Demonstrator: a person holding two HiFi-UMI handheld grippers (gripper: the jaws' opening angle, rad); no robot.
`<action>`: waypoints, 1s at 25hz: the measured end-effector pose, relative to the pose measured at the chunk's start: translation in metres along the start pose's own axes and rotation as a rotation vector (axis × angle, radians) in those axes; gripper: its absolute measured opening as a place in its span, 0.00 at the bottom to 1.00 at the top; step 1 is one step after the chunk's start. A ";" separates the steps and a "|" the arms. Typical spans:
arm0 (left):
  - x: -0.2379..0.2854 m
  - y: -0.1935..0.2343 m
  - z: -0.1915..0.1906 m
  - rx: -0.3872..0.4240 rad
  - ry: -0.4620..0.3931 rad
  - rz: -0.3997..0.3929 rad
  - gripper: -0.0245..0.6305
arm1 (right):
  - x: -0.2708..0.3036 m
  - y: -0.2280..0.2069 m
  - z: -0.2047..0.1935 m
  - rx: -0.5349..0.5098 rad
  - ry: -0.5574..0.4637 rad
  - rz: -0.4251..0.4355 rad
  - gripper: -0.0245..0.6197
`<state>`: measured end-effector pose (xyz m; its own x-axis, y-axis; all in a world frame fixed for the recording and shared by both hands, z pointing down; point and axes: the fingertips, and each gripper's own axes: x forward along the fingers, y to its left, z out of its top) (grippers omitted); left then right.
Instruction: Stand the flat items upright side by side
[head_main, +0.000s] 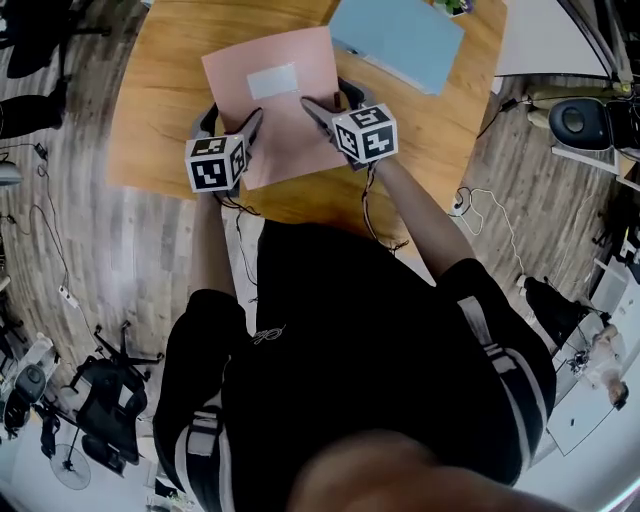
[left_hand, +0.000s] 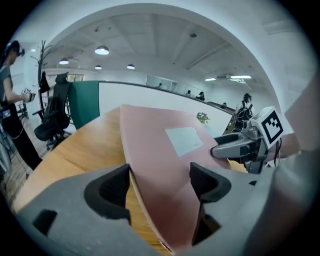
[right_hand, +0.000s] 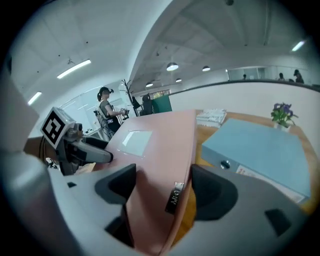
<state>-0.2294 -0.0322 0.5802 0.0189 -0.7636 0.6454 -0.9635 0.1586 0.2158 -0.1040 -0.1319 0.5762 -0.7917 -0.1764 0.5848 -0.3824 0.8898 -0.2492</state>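
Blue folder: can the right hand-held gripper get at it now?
Probably not yet: the right hand-held gripper has its jaws closing on the pink folder. The blue folder lies flat just beyond, nothing between.

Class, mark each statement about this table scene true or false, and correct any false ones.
1. The pink binder has a pale label on its face. True.
2. The blue binder stands upright. False: it lies flat on the wooden table, beyond the pink binder.
3. Only one gripper is at the pink binder. False: the left gripper and the right gripper each have a near corner of it between their jaws, which are closing on it.
4. A small flowering plant stands at the far end of the table. True.
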 end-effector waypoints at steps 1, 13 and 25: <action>-0.002 -0.001 0.012 0.035 -0.028 0.007 0.63 | -0.004 -0.001 0.010 -0.017 -0.036 -0.015 0.58; -0.026 -0.018 0.087 0.316 -0.274 0.159 0.63 | -0.039 -0.005 0.074 -0.220 -0.329 -0.174 0.58; -0.073 -0.050 0.054 0.245 -0.413 0.164 0.63 | -0.081 0.019 0.043 -0.256 -0.371 -0.099 0.56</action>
<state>-0.1969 -0.0183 0.4828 -0.1974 -0.9326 0.3022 -0.9802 0.1833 -0.0747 -0.0679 -0.1189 0.4906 -0.8922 -0.3628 0.2689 -0.3715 0.9282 0.0198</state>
